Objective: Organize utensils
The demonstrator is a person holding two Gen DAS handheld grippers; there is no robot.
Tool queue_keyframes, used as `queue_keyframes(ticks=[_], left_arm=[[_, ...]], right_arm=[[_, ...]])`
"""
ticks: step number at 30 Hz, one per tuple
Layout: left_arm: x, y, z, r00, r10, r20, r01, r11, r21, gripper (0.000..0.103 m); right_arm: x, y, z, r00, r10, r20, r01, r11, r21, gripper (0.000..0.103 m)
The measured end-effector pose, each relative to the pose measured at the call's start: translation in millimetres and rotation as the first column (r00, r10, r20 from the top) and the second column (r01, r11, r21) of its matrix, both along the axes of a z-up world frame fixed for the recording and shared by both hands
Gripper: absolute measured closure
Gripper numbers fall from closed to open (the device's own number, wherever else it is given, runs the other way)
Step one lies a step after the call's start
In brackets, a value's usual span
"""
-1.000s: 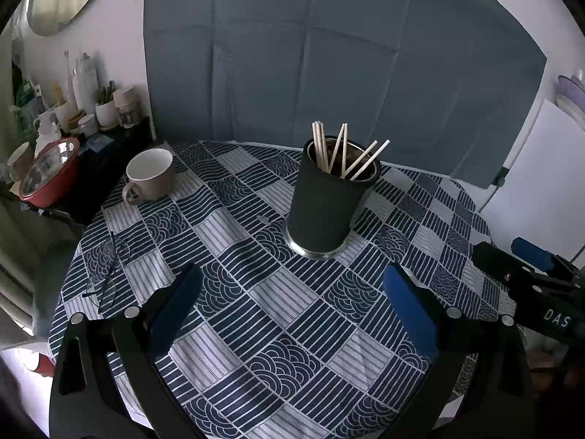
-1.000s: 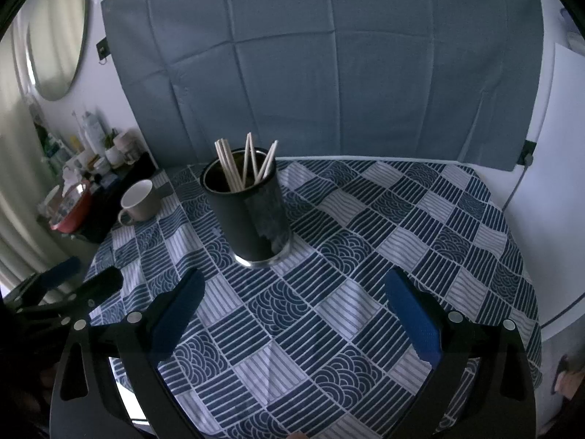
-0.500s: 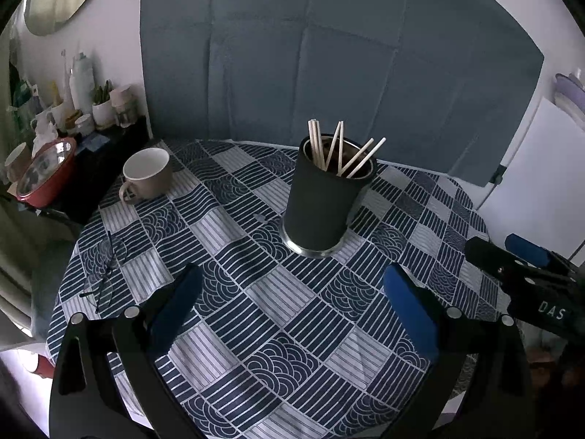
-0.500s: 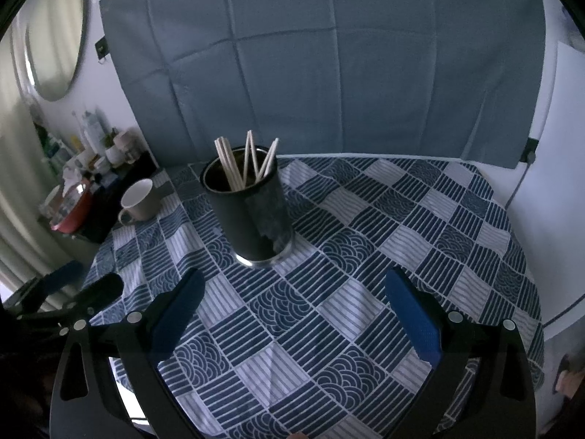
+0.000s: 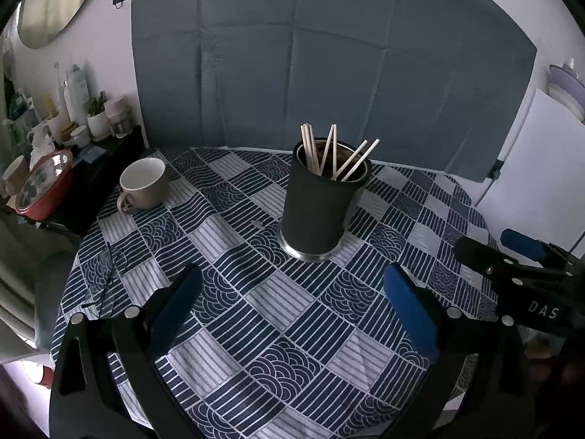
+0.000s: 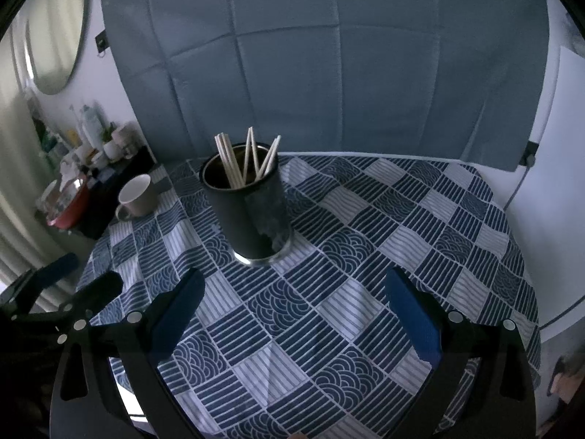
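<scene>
One readable marking only.
White letters "DAS" printed on the black body of the right gripper (image 5: 519, 252).

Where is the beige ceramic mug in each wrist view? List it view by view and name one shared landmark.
Left wrist: beige ceramic mug at left of centre, on the tablecloth's far-left edge.
Right wrist: mug at left, smaller.
Shared landmark: black cylindrical holder of wooden chopsticks, right of the mug in both.

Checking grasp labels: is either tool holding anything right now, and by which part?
Nothing is held. The left tool and right tool are both open over the tablecloth. The chopsticks stand in the black cup, untouched.
</scene>
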State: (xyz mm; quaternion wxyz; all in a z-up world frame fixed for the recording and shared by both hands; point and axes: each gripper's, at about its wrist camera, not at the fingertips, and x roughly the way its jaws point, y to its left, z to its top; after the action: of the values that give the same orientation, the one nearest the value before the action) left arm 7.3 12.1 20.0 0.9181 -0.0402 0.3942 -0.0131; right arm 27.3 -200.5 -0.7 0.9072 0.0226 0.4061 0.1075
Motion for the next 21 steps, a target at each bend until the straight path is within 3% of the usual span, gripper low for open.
queue_keyframes(ticks=[21], left_arm=[[6.7,7.3,-2.0,1.0,0.02,-0.009,-0.02,1.0,0.003,0.006]], right_arm=[[6.0,4.6,-2.8,1.0,0.006,-0.007,-0.006,1.0,-0.005,0.008]])
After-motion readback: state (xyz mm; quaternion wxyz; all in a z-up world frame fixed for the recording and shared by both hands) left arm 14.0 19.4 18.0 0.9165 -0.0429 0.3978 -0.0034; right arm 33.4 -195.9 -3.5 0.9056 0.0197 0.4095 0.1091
